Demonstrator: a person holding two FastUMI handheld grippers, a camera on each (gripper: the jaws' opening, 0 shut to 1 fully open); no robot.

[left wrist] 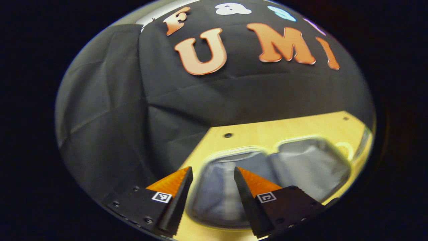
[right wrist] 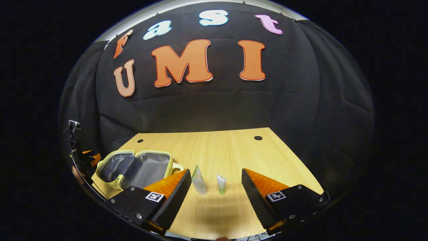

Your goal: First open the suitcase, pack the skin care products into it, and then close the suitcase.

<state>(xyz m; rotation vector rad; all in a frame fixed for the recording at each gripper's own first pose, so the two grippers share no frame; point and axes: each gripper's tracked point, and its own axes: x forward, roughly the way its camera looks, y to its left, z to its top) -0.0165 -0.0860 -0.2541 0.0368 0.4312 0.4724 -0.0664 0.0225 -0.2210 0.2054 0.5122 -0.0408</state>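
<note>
A small yellow suitcase (right wrist: 117, 182) lies open on the wooden table (right wrist: 214, 147), both grey-lined halves facing up. In the left gripper view the same suitcase (left wrist: 277, 167) appears blurred, just beyond and below my left gripper (left wrist: 213, 174), which is open and holds nothing. Two skin care tubes stand upright on the table to the right of the case: a larger pale tube (right wrist: 199, 180) and a smaller white tube (right wrist: 221, 184). My right gripper (right wrist: 216, 175) is open, hovering before the tubes, which show between its fingers and farther off. The left gripper (right wrist: 83, 159) appears at the far left edge.
The black booth wall rises behind the table. Cable holes (right wrist: 258, 138) mark the tabletop's far corners. Bare wood stretches right of the tubes and behind the case. A small yellow handle (right wrist: 177, 166) sticks out of the case's right side.
</note>
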